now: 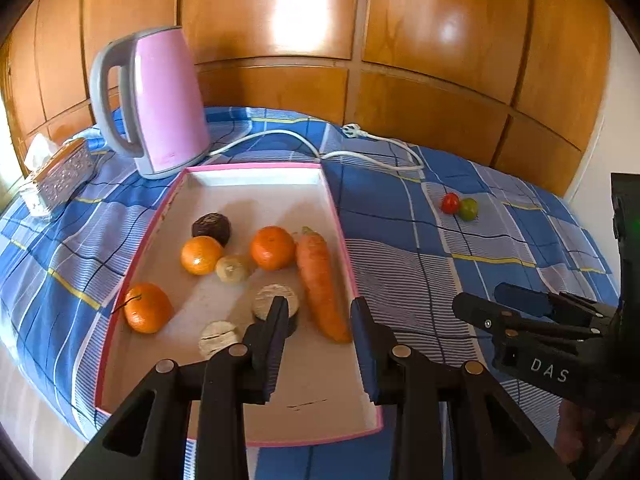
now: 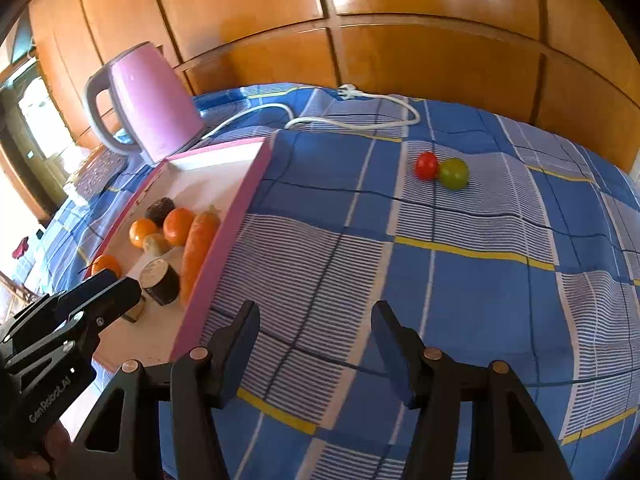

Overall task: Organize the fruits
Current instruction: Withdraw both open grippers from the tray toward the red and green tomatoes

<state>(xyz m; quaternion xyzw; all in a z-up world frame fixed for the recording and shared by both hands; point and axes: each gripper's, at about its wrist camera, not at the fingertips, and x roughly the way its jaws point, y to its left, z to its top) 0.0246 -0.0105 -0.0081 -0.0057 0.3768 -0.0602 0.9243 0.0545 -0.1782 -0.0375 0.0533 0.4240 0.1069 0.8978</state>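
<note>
The bed (image 2: 460,280), covered in blue plaid cloth, carries a pink-rimmed tray (image 1: 340,216) already loaded with three oranges, a carrot (image 1: 320,284) and several smaller round items. Remaining work appears to be two small fruits outside it: a red fruit (image 2: 426,165) touching a green fruit (image 2: 454,173), well apart from the tray. The left hand-held gripper (image 1: 320,308) hovers over the tray, jaws apart and empty. The right hand-held gripper (image 2: 316,312) faces both fruits, jaws spread, empty.
</note>
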